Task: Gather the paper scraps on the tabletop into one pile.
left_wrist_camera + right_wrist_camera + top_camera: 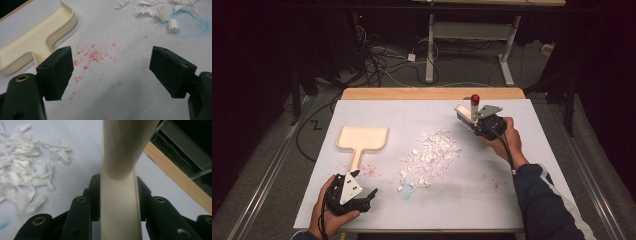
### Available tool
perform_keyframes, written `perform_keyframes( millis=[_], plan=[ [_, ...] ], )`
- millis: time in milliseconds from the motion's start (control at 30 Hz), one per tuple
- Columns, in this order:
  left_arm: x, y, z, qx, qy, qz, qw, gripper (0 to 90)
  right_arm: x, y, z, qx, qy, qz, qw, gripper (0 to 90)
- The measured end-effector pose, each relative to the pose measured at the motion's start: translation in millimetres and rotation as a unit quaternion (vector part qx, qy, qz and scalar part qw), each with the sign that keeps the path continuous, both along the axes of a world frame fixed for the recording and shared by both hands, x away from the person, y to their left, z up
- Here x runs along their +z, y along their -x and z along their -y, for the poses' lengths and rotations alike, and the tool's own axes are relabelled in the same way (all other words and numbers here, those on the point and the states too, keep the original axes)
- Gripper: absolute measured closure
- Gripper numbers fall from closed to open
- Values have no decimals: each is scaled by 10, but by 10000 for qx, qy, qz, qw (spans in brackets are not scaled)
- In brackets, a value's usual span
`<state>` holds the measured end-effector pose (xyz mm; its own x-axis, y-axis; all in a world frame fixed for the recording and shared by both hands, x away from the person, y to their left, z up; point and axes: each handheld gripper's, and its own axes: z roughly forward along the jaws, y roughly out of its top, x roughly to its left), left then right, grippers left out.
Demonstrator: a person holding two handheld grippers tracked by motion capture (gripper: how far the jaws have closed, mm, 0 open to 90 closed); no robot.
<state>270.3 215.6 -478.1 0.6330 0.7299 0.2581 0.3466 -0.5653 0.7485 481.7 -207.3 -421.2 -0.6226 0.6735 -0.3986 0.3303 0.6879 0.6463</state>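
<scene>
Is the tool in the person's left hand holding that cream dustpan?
No, the left tool has its jaws wide apart over bare table, with the dustpan lying off to one side.

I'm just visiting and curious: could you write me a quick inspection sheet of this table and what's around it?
Surface: pale sheet on a wooden table, with red specks and a blue smudge.
Job's things: cream dustpan lying flat; heap of white paper scraps; cream brush with a red tip.
Clutter: nothing seen.
Grippers: left gripper open beside the dustpan handle; right gripper shut on the brush handle.
Cables: one trails from the right gripper; more tangled on the floor.
Surroundings: dark room, white desk legs behind.
</scene>
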Motion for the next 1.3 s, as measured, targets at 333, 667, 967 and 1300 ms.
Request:
perform_keyframes(
  millis=[333,667,967,1300],
  plan=[
    [-11,10,-10,11,11,-60,10000,182,-157,-77,-470,224,263,29,9994,681],
    [-13,7,-6,-11,6,-87,10000,182,-240,238,-718,1166,127,-24,9931,678],
    [-14,13,14,-31,4,-99,9999,183,-197,796,-769,2181,234,-72,9756,678],
    [0,14,24,-54,-27,-75,10000,182,41,1034,-626,2251,-145,41,9742,680]
  ],
)
